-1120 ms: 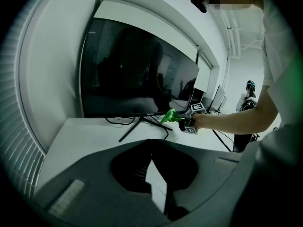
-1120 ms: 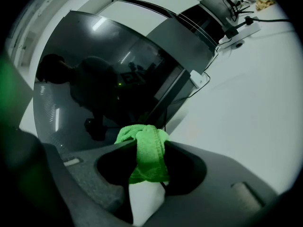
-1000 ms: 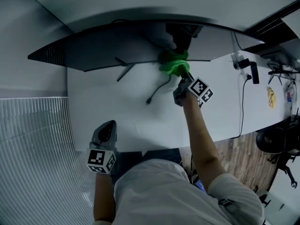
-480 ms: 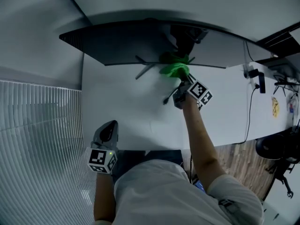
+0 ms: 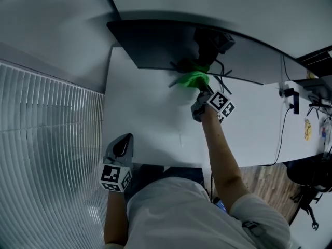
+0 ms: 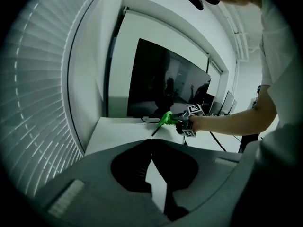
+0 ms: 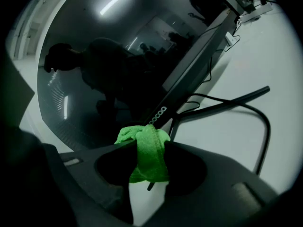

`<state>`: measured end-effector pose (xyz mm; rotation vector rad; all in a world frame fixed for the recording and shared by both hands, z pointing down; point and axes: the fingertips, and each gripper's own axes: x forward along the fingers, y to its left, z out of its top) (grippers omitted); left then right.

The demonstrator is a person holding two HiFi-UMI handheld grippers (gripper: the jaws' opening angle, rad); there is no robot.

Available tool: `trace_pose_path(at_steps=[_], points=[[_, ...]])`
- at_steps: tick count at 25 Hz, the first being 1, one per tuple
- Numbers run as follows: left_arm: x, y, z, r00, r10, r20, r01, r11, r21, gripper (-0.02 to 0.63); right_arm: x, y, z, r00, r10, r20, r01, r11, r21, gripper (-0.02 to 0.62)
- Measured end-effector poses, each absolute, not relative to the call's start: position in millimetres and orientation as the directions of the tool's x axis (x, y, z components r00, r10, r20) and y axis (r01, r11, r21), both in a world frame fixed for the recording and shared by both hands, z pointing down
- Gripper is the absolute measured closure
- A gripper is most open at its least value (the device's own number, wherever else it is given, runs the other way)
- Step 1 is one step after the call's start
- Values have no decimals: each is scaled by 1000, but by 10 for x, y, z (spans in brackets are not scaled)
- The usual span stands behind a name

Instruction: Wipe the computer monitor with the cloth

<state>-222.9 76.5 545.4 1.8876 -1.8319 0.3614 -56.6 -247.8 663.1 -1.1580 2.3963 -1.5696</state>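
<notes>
one white desk (image 5: 150,121): right gripper (image 5: 202,88) pinches green cloth (image 5: 192,78) at monitor (image 5: 155,44), left gripper (image 5: 123,139) closed.

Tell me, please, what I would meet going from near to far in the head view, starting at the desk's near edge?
left gripper → right gripper → green cloth → monitor
</notes>
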Motion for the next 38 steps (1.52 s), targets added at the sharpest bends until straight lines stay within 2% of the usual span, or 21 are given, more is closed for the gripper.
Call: trace_pose_path(at_steps=[18,38], points=[[-2888,1118,5547,18,-876,482,-982,74,173,597,-2018,-1983,6678,-814,-477,331,-501,290,-815,433],[-3347,1409,5401,-32,-864,503,-974,140,180,597,-3322,-1499,6521,-893,-356,275,-387,293,-874,433]])
